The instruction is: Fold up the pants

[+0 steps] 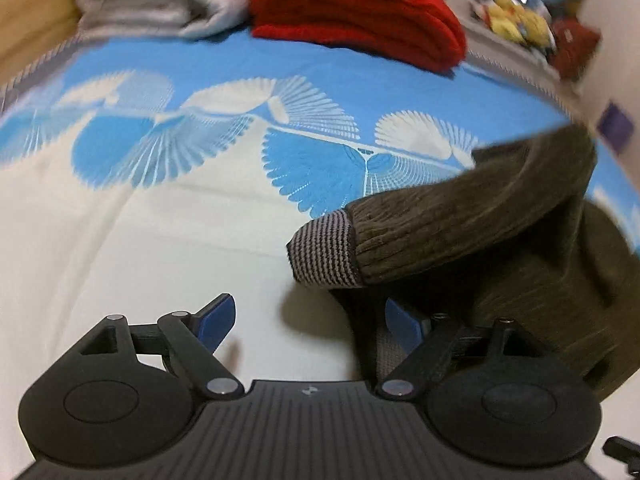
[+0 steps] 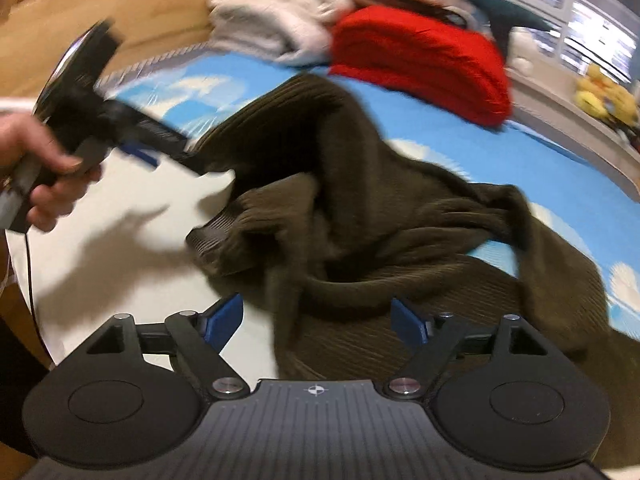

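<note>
On the left, the left gripper [image 1: 306, 322] hung with its blue pads spread wide, holding nothing, above the white part of the blue-and-white bedsheet [image 1: 132, 216]. Just ahead and to its right lay the striped cuff [image 1: 324, 250] of the olive corduroy pants [image 2: 360, 216], which sat crumpled in a heap on the sheet. The right gripper [image 2: 318, 322] was likewise spread, empty, directly over that heap. Behind were a folded white blanket [image 2: 276, 20] and a folded red blanket [image 2: 420, 60].
</note>
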Motion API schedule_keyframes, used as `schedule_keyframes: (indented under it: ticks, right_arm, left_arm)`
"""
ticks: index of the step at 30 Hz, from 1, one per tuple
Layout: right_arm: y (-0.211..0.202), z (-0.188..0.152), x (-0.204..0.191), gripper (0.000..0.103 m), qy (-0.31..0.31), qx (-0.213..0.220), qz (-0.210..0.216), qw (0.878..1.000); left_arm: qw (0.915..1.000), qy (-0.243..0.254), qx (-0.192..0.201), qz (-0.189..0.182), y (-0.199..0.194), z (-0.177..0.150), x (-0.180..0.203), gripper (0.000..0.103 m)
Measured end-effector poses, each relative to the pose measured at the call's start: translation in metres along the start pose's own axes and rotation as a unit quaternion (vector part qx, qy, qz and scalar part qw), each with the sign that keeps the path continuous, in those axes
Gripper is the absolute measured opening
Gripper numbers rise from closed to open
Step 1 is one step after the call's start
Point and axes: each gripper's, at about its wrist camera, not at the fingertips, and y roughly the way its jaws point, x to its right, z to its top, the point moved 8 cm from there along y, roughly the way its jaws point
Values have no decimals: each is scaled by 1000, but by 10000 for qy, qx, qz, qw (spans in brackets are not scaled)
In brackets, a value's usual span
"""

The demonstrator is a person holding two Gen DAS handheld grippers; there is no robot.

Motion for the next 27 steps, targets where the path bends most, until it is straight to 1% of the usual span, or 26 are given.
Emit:
schedule_keyframes:
  ticks: [2,5,6,7,9,11,13,14,15,16,17,18,19,20,21,22,24,25,26,27]
  right_arm:
    - [16,3,-8,82,-121,-139,7,9998]
    - [39,9,-18,82,-239,-280,-55,9993]
    - [47,12,-19,82,-277,-323,-77,9991]
    - [56,14,-20,82,-333,-378,-130,9986]
    - [69,14,-22,80,-450,-484,-282,9974]
    - [77,12,-22,73,-572,-626,-420,9955]
    - [82,10,-24,55,-647,-708,-416,9945]
    - [85,10,-26,52,-657,-699,-414,9945]
    - [86,11,-27,45,-662,-685,-408,9946]
    - [89,13,-27,36,-687,-672,-413,9945]
    - [88,13,-28,32,-717,-654,-421,9944]
    - [87,14,-29,22,-758,-616,-417,9943]
    - [85,16,-30,12,-832,-550,-385,9943]
    - [81,19,-31,10,-941,-416,-353,9941]
    - [74,23,-36,8,-1087,-227,-324,9933]
    - [62,28,-43,7,-1301,64,-248,9912]
    - [33,34,-64,7,-1786,691,177,9813]
    - [21,32,-73,7,-1969,865,427,9757]
    - [12,28,-78,7,-2009,934,664,9729]
    - [5,25,-80,7,-1957,946,872,9722]
  left_arm:
    - [9994,304,112,90,9,3,8,86]
    - [9968,531,593,76,10,15,13,86]
    - [9959,587,688,58,12,18,15,86]
    - [9946,682,775,50,13,21,17,86]
    - [9925,898,821,90,18,26,23,84]
    - [9901,1054,923,37,18,31,28,76]
    - [9876,1152,1067,53,17,38,31,71]
    - [9864,1163,1160,103,16,42,30,66]
    - [9858,1159,1214,115,16,45,29,62]
    - [9851,1143,1279,109,15,49,28,47]
    - [9853,1101,1303,92,14,52,26,40]
    - [9861,1006,1324,64,13,57,23,37]
    - [9867,899,1351,12,10,62,19,31]
    - [9869,729,1436,-25,4,71,14,27]
    - [9865,515,1552,-37,-4,78,7,26]
    - [9851,196,1708,-30,-13,88,-2,25]
    - [9787,-479,1996,50,-30,102,-24,25]
    - [9752,-769,2073,113,-34,106,-34,25]
    - [9724,-1055,2070,228,-34,108,-45,27]
    - [9720,-1230,1973,340,-31,108,-52,28]
